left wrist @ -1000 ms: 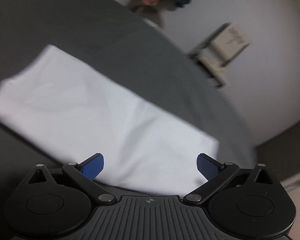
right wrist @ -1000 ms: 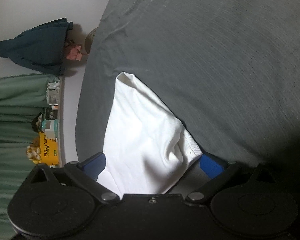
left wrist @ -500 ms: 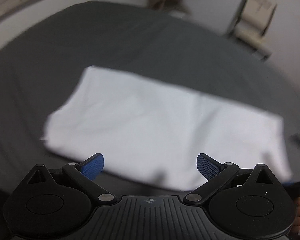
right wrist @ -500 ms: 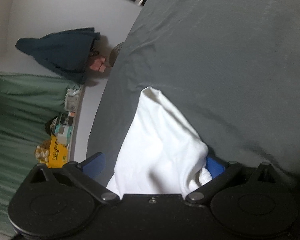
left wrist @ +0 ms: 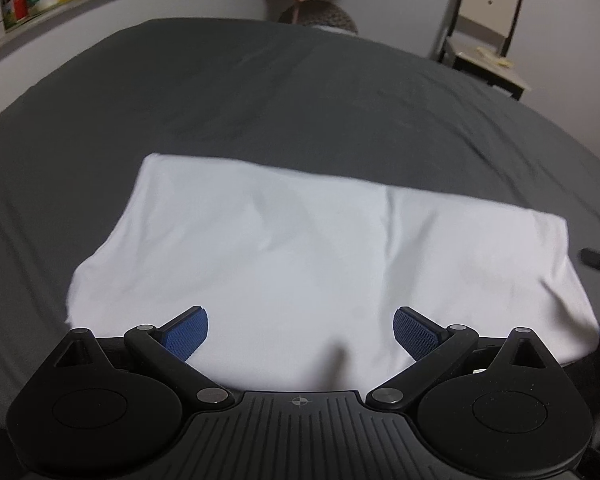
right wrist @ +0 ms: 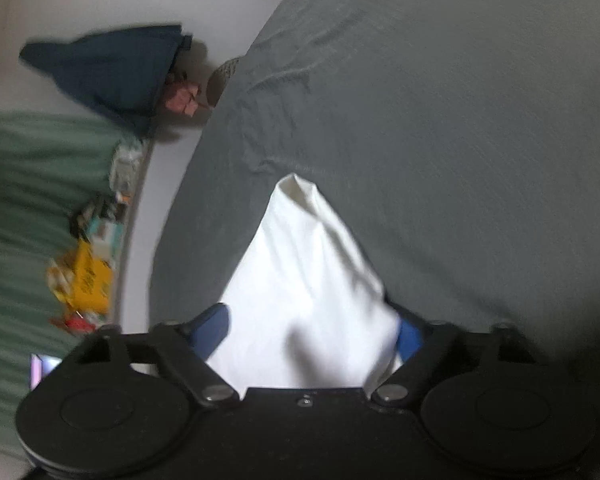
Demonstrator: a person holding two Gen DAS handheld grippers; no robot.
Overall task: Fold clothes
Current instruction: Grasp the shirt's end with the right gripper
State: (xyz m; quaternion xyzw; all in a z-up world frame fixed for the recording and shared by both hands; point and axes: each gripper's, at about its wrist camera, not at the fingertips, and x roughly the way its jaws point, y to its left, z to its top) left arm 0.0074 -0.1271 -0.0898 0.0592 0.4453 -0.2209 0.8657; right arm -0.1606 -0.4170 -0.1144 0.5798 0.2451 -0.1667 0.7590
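Covering most of both views, grey bedsheet (left wrist: pixel 300 92) carries the folded white garment (left wrist: pixel 320 248). Garment lies just ahead of and under left gripper (left wrist: pixel 300 332), jaws wide apart, nothing clamped. Its end sits between right gripper (right wrist: pixel 312 332) pads, jaws closing. Chair (left wrist: pixel 488 28) and yellow box (right wrist: pixel 88 280) stand well clear.

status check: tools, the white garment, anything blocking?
Left tool open, above the white garment. Right tool closing around the garment's end. Garment folded flat on grey bedsheet. Nothing in the way.
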